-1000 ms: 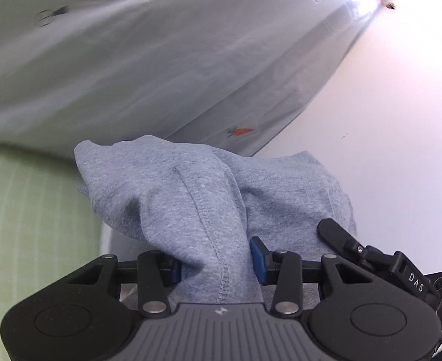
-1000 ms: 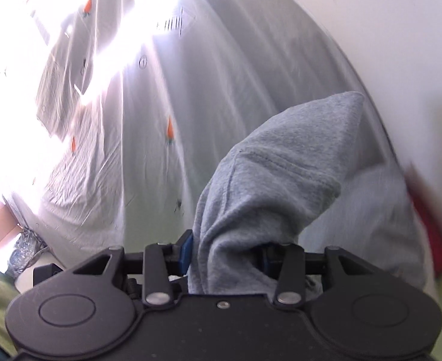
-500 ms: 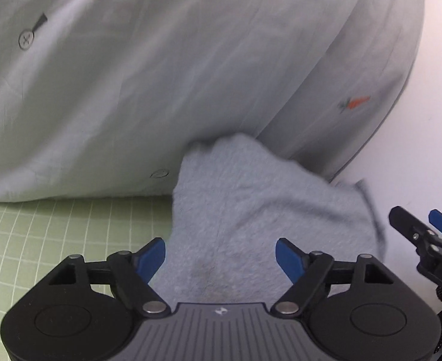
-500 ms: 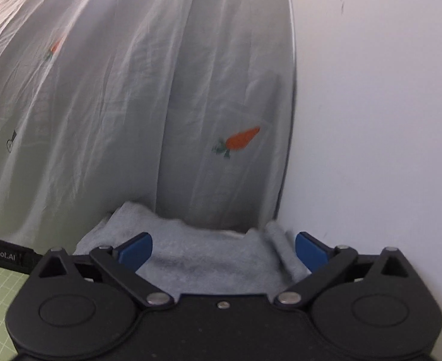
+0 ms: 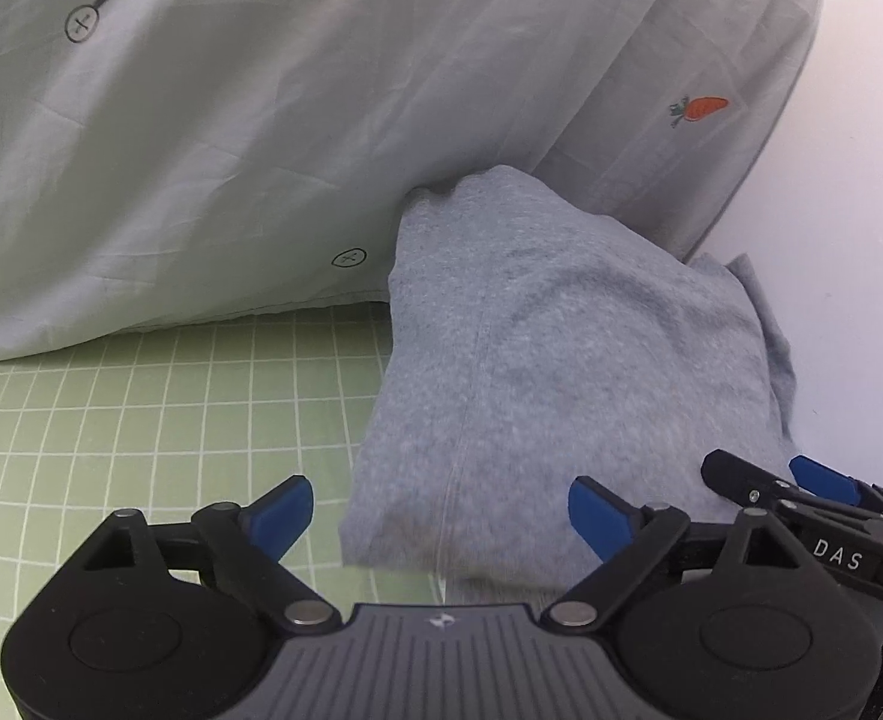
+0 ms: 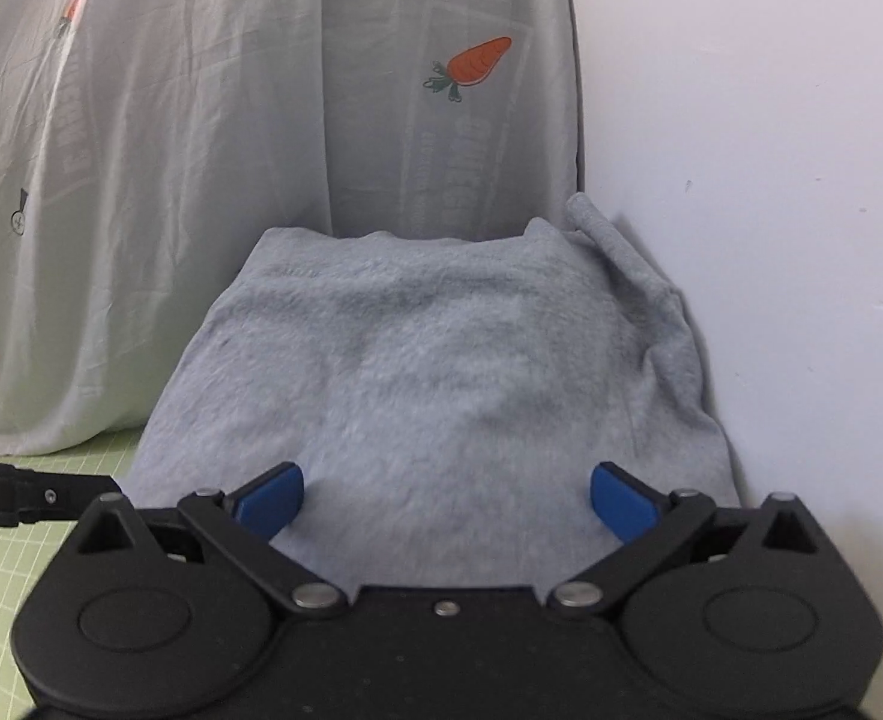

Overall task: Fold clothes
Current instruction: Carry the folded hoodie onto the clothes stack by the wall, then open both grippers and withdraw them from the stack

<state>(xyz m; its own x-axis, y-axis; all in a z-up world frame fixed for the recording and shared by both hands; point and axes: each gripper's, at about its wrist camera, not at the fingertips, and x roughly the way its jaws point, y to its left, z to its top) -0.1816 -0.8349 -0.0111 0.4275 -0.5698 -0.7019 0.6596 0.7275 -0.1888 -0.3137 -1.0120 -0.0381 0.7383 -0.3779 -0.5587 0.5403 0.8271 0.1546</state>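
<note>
Moved: a second ago both my tools clamped the grey garment (image 6: 441,372) aloft; now it lies folded on the green grid mat (image 5: 111,408), against the carrot-print sheet (image 5: 261,120) and wall. Left tool (image 5: 441,510), right tool (image 6: 447,498): spread wide, empty, clearing the fold.

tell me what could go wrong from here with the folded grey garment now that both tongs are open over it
The grey garment lies pushed against the carrot-print sheet and the white wall, so its far corner by the wall, which stands rumpled, may spring loose. The left tongs and right tongs are both open close over the near edge; pulling away carelessly could catch the cloth and undo the fold.
</note>
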